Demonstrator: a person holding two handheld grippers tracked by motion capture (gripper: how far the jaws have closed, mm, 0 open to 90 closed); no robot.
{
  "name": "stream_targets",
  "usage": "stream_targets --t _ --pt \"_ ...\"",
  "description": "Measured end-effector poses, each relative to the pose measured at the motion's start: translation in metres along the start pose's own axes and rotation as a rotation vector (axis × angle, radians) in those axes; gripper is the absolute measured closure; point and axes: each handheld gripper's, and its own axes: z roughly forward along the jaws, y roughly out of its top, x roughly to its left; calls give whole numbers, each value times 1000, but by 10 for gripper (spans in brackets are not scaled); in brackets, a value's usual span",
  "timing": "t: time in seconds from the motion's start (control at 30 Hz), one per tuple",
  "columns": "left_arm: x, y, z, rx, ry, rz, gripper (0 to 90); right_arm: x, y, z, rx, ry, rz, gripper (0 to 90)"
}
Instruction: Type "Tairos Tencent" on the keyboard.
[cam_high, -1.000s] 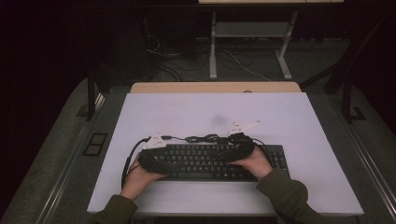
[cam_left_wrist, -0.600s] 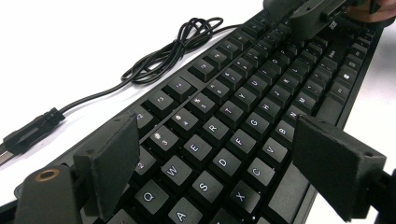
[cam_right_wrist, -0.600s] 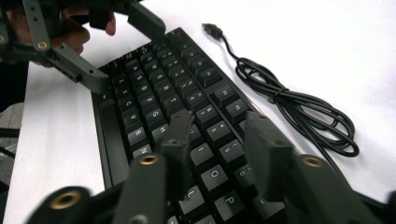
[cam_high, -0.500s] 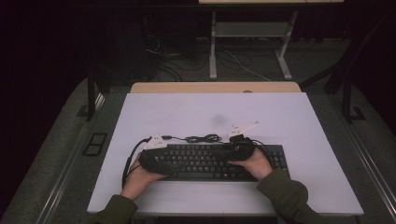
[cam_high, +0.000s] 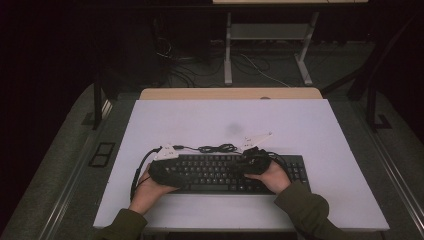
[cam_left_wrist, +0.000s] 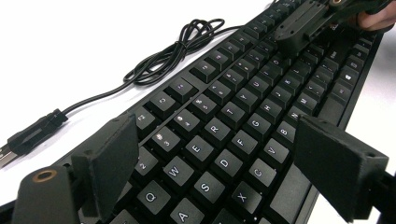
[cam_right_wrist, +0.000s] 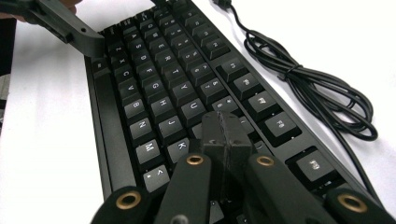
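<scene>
Two grippers hover over a black keyboard (cam_high: 220, 172) at the table's (cam_high: 320, 130) six o'clock edge: left gripper (cam_left_wrist: 215, 154) jaws apart, right gripper (cam_right_wrist: 224, 128) jaws just closed together, empty. Hands hide the keyboard's ends; its coiled cable (cam_high: 217, 148) lies at twelve o'clock.

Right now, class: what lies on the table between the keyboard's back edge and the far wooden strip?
Only the coiled black cable beside the keyboard; beyond it the white table is bare, as the high view shows.

Olive-green sleeves (cam_high: 305, 210), black brass-riveted jaws
</scene>
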Motion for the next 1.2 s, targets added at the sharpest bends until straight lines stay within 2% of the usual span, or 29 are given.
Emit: stream_targets --t 0.8,1.2 --pt "1 0 0 4 4 0 140 1 -2 6 38 -26 -11 892" --pt "1 0 0 1 7 -2 140 1 -1 6 33 -25 -12 892"
